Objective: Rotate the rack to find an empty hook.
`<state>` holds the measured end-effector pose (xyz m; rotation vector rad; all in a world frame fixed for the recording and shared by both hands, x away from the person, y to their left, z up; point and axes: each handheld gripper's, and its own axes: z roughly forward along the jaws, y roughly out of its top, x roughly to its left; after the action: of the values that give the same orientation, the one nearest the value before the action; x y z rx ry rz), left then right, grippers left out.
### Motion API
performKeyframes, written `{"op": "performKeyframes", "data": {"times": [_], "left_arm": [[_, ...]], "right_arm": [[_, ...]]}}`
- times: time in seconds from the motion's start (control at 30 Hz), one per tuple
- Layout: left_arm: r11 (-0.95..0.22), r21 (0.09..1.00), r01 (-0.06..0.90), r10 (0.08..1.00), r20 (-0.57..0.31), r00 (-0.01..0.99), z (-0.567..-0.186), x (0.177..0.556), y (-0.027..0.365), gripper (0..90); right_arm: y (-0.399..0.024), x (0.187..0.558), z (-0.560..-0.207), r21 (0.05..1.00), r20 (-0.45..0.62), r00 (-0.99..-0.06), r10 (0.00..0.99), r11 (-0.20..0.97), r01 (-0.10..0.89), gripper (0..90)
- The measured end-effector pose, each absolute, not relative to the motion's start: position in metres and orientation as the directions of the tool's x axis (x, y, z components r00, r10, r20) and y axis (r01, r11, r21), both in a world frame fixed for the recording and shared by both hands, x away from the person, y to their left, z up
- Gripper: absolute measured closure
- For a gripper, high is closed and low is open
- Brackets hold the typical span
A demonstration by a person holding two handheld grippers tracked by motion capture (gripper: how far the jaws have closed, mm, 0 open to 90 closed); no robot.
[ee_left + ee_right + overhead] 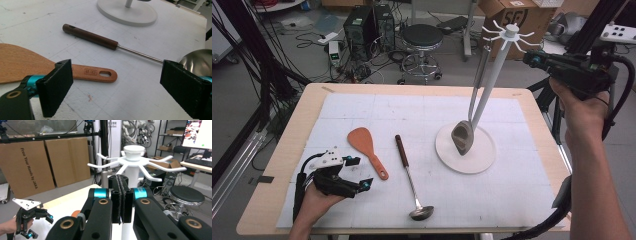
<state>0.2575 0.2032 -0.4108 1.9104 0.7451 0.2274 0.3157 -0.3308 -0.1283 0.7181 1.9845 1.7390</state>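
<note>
While the left gripper [357, 172] rested with jaws wide and empty, the wooden spatula [367, 145] lay at its one o'clock beside the ladle [412, 182]. The right gripper [532, 59], shut on nothing, hovered by the rack [507, 35]. Best grip: the handle's middle, squarely.

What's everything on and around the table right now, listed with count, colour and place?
utensil rack: one, white, round base at the table's right centre, hook arms on top.
grey utensil: one, hanging from the rack, its head low over the base.
wooden rice paddle: one, orange-brown, flat on the mat, left of centre.
ladle: one, steel with dark brown handle, beside the paddle.
mat: one, white, covering the table.
stool: one, black, behind the table.
cardboard boxes: brown, on the floor.
left tongs: open, low over the mat by the paddle handle.
right tongs: shut, empty, raised near the rack top.
</note>
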Motion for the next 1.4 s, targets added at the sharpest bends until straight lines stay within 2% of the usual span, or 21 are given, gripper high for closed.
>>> {"op": "performKeyframes", "data": {"times": [0.77,1.4], "left_arm": [[-0.276,0.878,0.392,0.59,-0.168,0.79,-0.41,0.257,0.205,11.8],[-0.275,0.876,0.396,0.588,-0.172,0.79,-0.41,0.258,0.204,11.7]], "right_arm": [[-0.301,0.318,-0.125,0.987,0.008,-0.813,0.582,0.128,0.101,89.8],[-0.337,0.316,-0.138,0.989,0.047,-0.79,0.612,0.081,0.122,89.7]]}}
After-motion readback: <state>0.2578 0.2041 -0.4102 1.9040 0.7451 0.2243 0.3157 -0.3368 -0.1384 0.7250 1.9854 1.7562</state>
